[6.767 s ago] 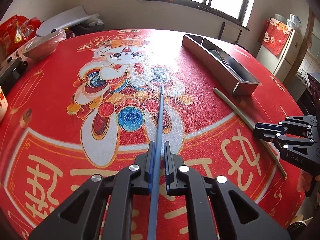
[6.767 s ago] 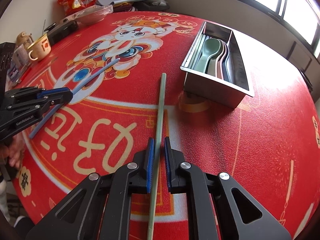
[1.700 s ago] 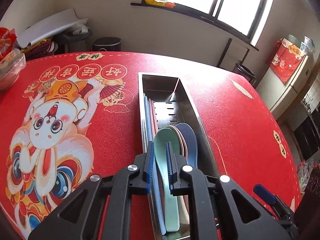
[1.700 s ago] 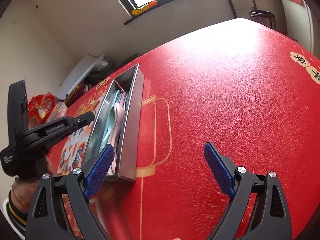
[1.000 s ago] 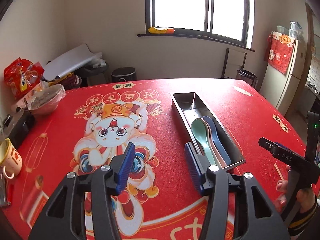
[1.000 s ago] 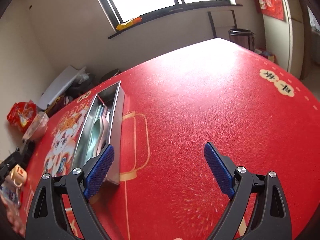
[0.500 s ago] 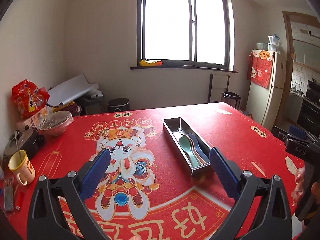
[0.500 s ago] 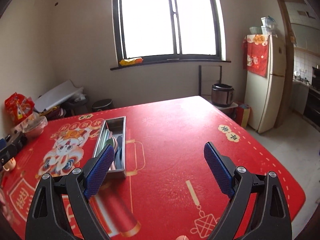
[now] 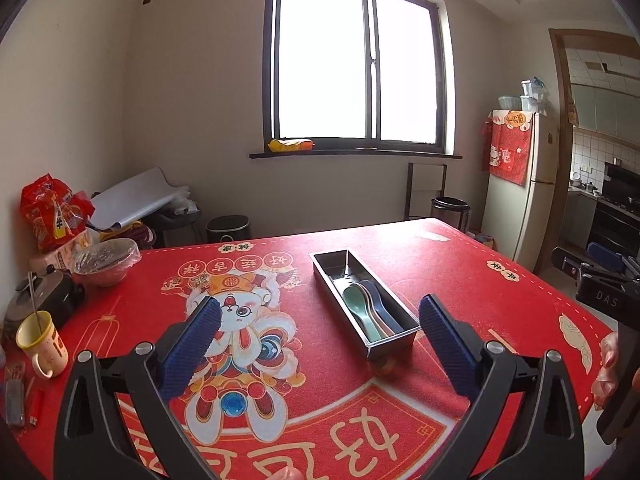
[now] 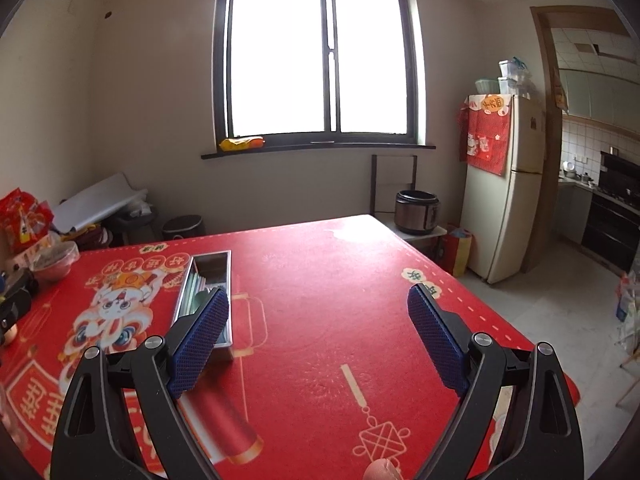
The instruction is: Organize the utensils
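Spoons [image 9: 366, 307] lay in the steel tray [image 9: 400, 334] on the red table [image 9: 460, 280], long axis running away toward the window. Only the left view showed their bowls clearly. Left gripper [image 9: 320, 338] and right gripper [image 10: 318, 332] both gaped wide, holding nothing.

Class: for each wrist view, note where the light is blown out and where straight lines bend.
Left wrist view: the dark-framed window is blown white; walls and doorway bow at the edges. Right wrist view: the same window clips; the cream fridge leans inward.

Red-clothed table [image 9: 460, 280], steel tray [image 9: 394, 307], mug [image 9: 42, 344]
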Motion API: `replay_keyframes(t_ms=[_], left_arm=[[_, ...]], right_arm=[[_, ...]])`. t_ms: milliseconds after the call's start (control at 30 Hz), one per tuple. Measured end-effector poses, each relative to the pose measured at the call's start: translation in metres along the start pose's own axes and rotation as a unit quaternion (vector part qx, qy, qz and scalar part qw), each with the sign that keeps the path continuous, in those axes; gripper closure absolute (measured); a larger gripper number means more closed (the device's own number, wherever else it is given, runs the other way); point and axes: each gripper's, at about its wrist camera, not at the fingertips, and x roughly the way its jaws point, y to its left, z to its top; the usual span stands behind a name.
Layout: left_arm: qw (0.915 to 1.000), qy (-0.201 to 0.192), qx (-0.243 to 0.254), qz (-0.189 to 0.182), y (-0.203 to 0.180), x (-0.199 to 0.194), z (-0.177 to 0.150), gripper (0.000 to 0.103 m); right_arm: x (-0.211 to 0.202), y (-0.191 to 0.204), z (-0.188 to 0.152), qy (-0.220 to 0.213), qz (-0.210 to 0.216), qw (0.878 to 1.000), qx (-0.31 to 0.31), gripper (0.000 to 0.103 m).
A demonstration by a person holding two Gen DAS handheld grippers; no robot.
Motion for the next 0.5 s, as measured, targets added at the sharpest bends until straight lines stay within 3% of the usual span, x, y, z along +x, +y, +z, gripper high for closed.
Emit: replay_keyframes(t_ms=[500], left_arm=[[0.9997, 0.013, 0.006, -0.021, -0.013, 0.018, 0.0, 0.006]], right_arm=[[-0.002, -0.007, -0.009, 0.009, -0.045, 0.999, 0.0, 0.015]])
